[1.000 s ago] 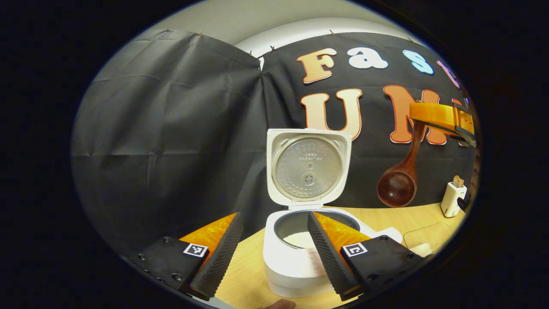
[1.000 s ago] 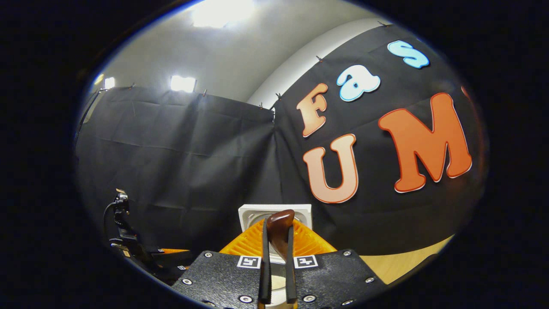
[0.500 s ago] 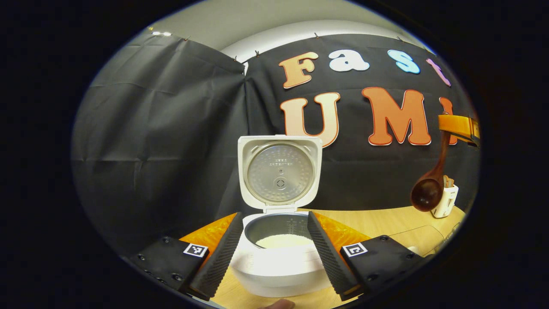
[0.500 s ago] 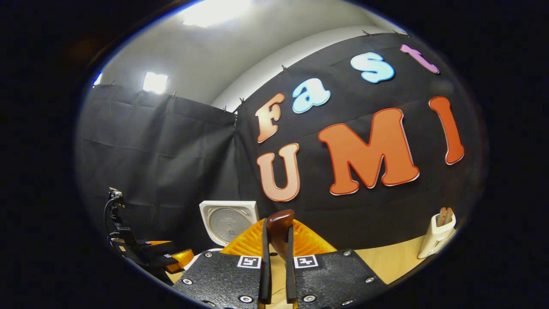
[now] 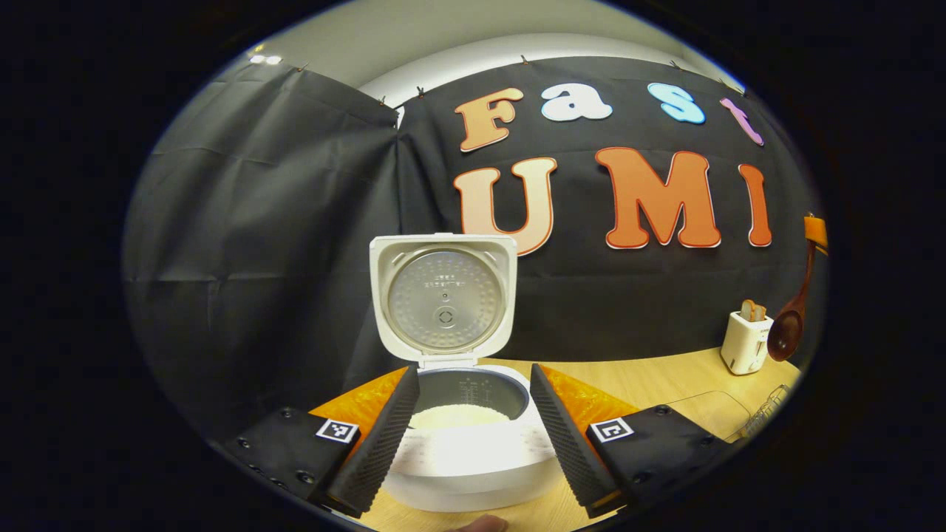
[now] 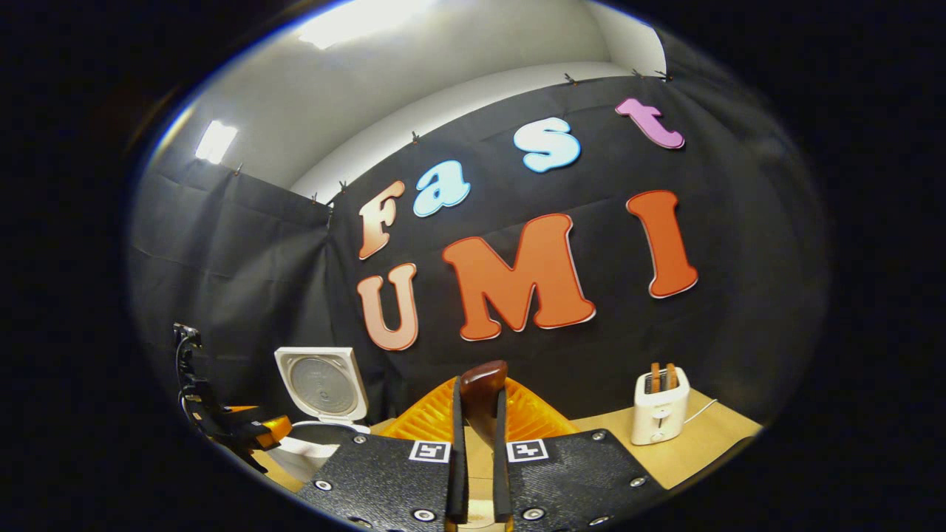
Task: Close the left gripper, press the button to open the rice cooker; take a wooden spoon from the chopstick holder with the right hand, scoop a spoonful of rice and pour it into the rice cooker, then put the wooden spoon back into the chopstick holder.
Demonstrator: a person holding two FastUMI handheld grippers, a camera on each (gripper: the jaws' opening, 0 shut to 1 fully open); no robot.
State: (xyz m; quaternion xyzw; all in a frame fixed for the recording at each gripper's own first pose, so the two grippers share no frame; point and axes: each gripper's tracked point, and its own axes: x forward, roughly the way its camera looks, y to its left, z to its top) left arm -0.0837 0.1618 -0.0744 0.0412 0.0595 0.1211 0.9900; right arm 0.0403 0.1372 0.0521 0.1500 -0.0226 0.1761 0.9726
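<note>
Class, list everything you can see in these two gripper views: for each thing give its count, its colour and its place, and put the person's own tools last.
Rice cooker: one, white, lid raised, on the table between the left gripper's fingers.
Rice: one heap, white, inside the cooker's pot.
Wooden spoon: one, dark brown, hanging bowl-down at the right edge, beside the holder.
Chopstick holder: one, white, two brown sticks in it, on the table at the right.
Clear container: one, transparent, on the table right of the cooker.
Table: one, light wood.
Left gripper: one, fingers apart, nothing held.
Right gripper: one, fingers pressed on the spoon's handle.
</note>
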